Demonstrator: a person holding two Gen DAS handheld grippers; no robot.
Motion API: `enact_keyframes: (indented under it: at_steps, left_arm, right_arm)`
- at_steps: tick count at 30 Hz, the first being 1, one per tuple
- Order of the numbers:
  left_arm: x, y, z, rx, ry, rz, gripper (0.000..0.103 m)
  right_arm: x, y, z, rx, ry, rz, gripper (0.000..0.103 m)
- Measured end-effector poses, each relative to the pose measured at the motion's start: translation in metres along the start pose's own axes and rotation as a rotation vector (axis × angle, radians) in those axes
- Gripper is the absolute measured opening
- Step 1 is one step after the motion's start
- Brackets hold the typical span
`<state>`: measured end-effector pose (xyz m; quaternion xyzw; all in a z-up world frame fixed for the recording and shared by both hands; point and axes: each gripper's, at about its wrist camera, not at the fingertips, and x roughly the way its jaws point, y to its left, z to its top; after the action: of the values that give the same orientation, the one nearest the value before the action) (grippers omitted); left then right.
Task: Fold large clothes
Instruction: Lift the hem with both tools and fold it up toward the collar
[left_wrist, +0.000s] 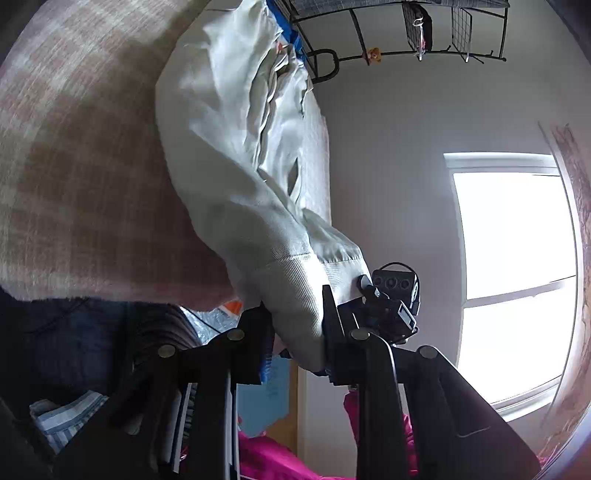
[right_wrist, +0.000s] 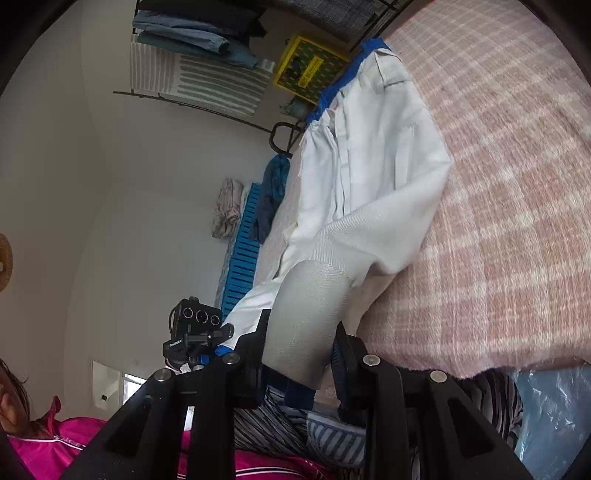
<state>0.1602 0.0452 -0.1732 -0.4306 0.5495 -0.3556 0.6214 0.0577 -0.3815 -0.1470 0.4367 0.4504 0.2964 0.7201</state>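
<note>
Garment: white garment (left_wrist: 236, 155) runs long, away from both grippers across the pink blanket (right_wrist: 517, 184).
Left gripper (left_wrist: 295, 332): pinching its near edge.
Right gripper (right_wrist: 299, 347): pinching that same edge too.

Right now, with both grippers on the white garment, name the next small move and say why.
Probably carry both held ends forward over the white garment, toward its far edge. The left gripper and the right gripper each pinch a fabric end raised off the pink checked bedspread, while the rest lies flat there, ready for folding.
</note>
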Motion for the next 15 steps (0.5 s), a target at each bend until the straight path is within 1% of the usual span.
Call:
enact_keyframes:
  at_steps: [3,5,9,12,15]
  left_arm:
    - [0.0,-0.015,0.024,0.005,-0.025,-0.028,0.02]
    - [0.001,-0.02,0.041,-0.003,-0.045,-0.04,0.02]
    - [0.01,-0.027,0.074,-0.004,-0.093,-0.045,0.02]
    - [0.02,-0.024,0.1,-0.016,-0.129,-0.044,0.02]
    - [0.033,-0.019,0.123,-0.005,-0.156,-0.004,0.02]
  right_arm:
    - [0.003,0.007,0.024,0.008,-0.045,0.034,0.028]
    - [0.01,0.013,0.041,-0.015,-0.054,0.021,0.027]
    - [0.031,0.022,0.076,-0.036,-0.068,-0.064,0.026]
    - [0.049,0.025,0.099,-0.049,-0.075,-0.148,0.025]
    - [0.062,0.018,0.117,-0.024,-0.072,-0.206,0.025]
